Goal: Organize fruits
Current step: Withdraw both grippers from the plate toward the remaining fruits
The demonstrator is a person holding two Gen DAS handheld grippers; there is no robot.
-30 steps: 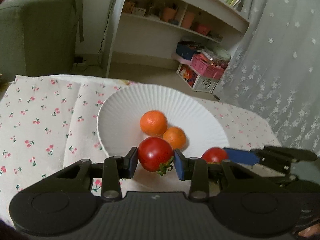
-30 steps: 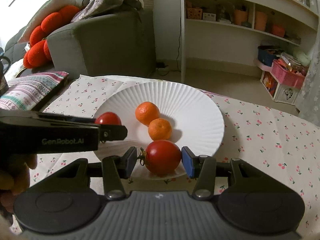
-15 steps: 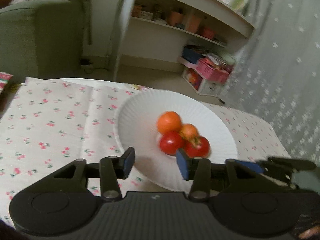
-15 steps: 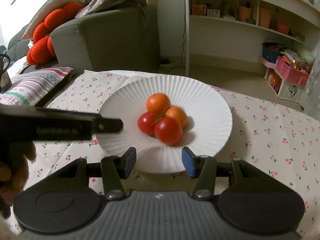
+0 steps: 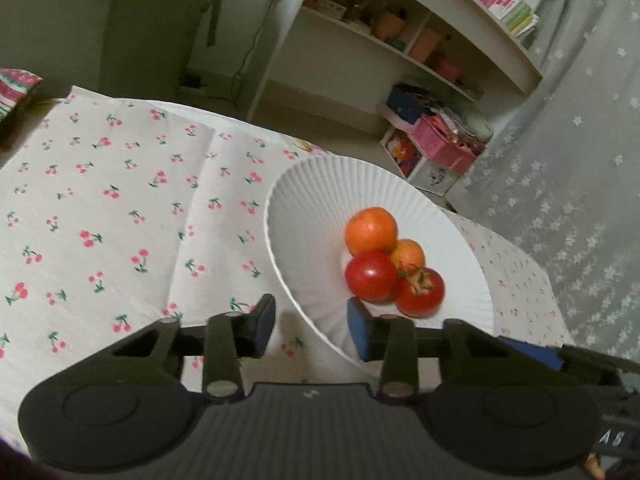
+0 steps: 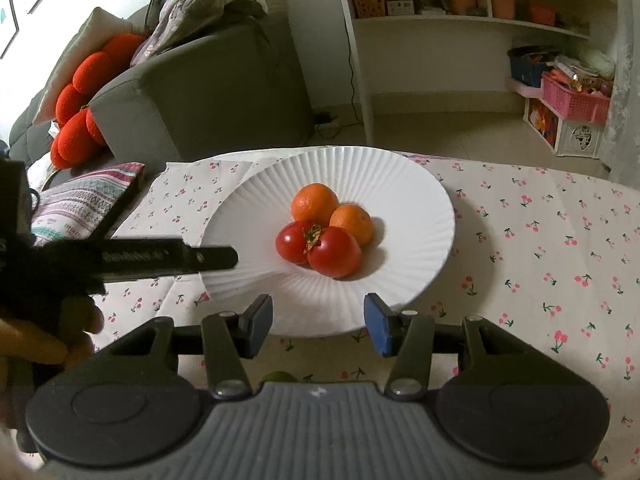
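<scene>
A white ribbed plate [image 6: 416,240] [image 5: 304,208] on the cherry-print tablecloth holds two oranges [image 6: 315,204] [image 6: 353,224] and two red tomatoes [image 6: 293,242] [image 6: 334,252], all touching in a cluster. In the left wrist view the oranges [image 5: 371,230] [image 5: 408,255] sit behind the tomatoes [image 5: 372,276] [image 5: 420,292]. My left gripper [image 5: 312,324] is open and empty at the plate's near-left rim. My right gripper [image 6: 318,322] is open and empty just in front of the plate. The left gripper also shows in the right wrist view [image 6: 176,258], at the plate's left edge.
A small green fruit [image 6: 279,377] peeks out just under the right gripper. A striped cushion [image 6: 80,204] lies at the table's left edge. A grey sofa [image 6: 208,92], white shelves [image 6: 460,20] and a pink basket [image 6: 574,100] stand beyond the table.
Both grippers opened and let their tomatoes go onto the plate, then drew back. The tomatoes now rest against the oranges. The left gripper swung to the left.
</scene>
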